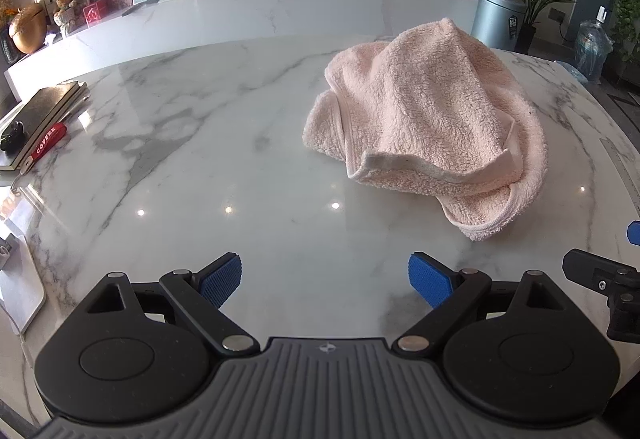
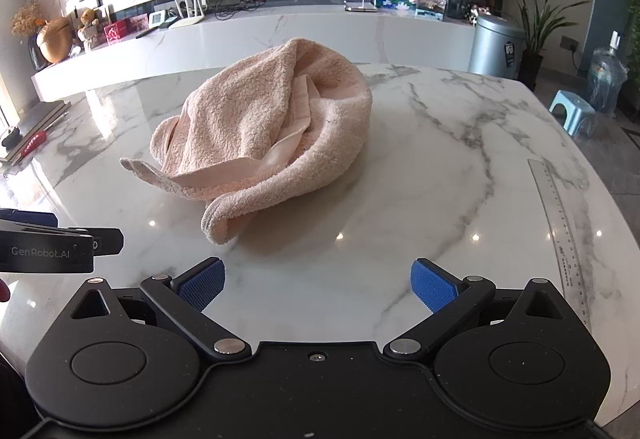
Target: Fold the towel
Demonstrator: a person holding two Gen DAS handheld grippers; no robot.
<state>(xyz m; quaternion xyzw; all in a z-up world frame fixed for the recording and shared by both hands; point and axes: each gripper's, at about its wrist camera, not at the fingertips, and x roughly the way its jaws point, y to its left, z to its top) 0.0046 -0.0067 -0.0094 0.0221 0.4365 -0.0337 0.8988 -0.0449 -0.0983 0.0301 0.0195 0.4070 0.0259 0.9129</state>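
Note:
A pink terry towel (image 1: 432, 119) lies crumpled in a heap on the white marble table (image 1: 200, 143). In the right wrist view the towel (image 2: 256, 135) sits ahead and slightly left. My left gripper (image 1: 325, 279) is open and empty, held over the near part of the table, with the towel ahead to its right. My right gripper (image 2: 318, 285) is open and empty, a short way back from the towel's near corner. The right gripper's tip shows at the right edge of the left wrist view (image 1: 600, 279). The left gripper's side shows at the left edge of the right wrist view (image 2: 60, 243).
Notebooks, a pen and a red coffee packet (image 1: 48, 143) lie at the table's left edge. A clear ruler (image 2: 560, 231) lies along the right edge. Behind the table stand a long white counter (image 2: 240, 35), a grey bin (image 2: 496, 43), a blue stool (image 2: 572, 111) and plants.

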